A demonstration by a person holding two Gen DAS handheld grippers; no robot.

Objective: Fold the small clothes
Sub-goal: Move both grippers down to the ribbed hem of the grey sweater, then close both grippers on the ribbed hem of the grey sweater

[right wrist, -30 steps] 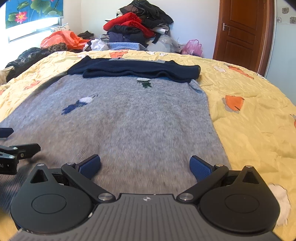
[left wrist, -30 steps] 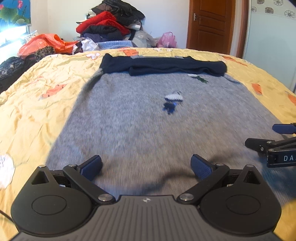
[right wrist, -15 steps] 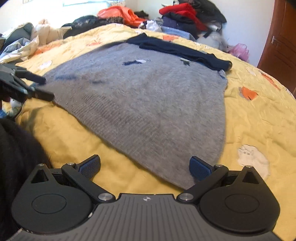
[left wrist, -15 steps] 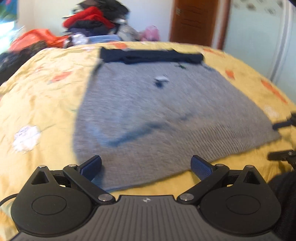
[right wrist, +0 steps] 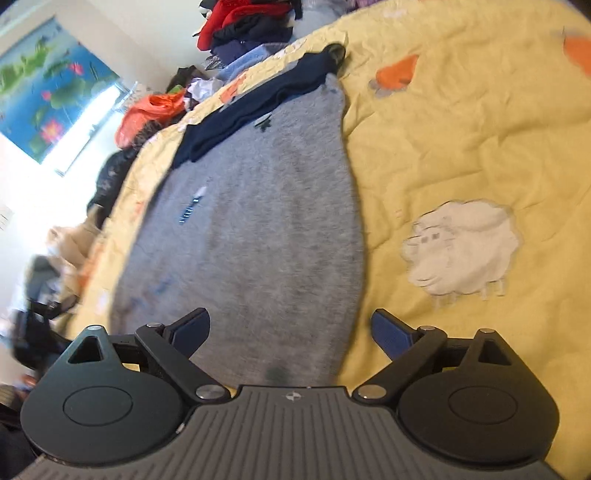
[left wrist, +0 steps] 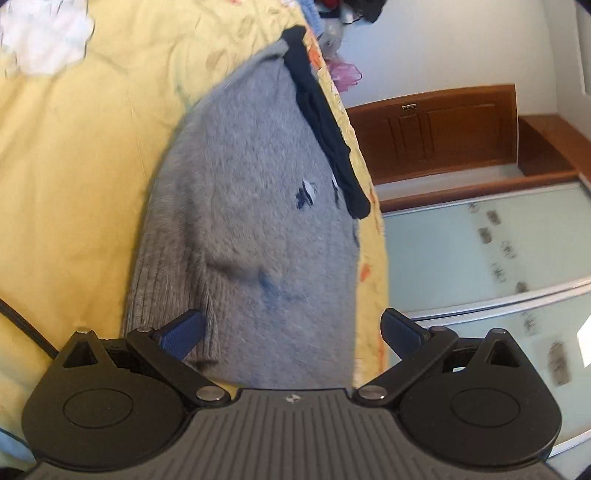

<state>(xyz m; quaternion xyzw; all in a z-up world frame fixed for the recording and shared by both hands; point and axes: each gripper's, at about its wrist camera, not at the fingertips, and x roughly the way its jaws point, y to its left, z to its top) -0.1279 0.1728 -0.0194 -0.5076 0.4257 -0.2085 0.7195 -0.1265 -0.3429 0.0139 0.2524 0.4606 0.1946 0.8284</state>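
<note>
The left tongs [left wrist: 291, 332] stand wide, with nothing clamped. One pad [left wrist: 183, 332] lies at the ribbed hem corner of the grey sweater [left wrist: 251, 206]; the other hangs over the far side of the cloth. The view is rolled hard onto its side, probably so the jaws can straddle the hem edge and pinch it from the side.

The right tongs [right wrist: 291, 334] are also wide and have just been closing a little. Only the sweater's near edge lies between the pads, and neither pad presses on it. One pad [right wrist: 190, 332] is over the grey knit, the other [right wrist: 391, 334] over bare yellow quilt [right wrist: 461, 129]. That fits an approach to the opposite hem corner.

The sweater lies flat on the bed, hem toward the tongs. Its dark navy part [right wrist: 258, 99] is already folded across the far end, so the sleeves look tucked in. I judge the next fold brings the hem up toward that band, which is why each tool takes one corner.

A clothes pile [right wrist: 247, 26] sits beyond the bed, well apart. A sheep patch [right wrist: 461, 247] marks the quilt near the right tongs.
</note>
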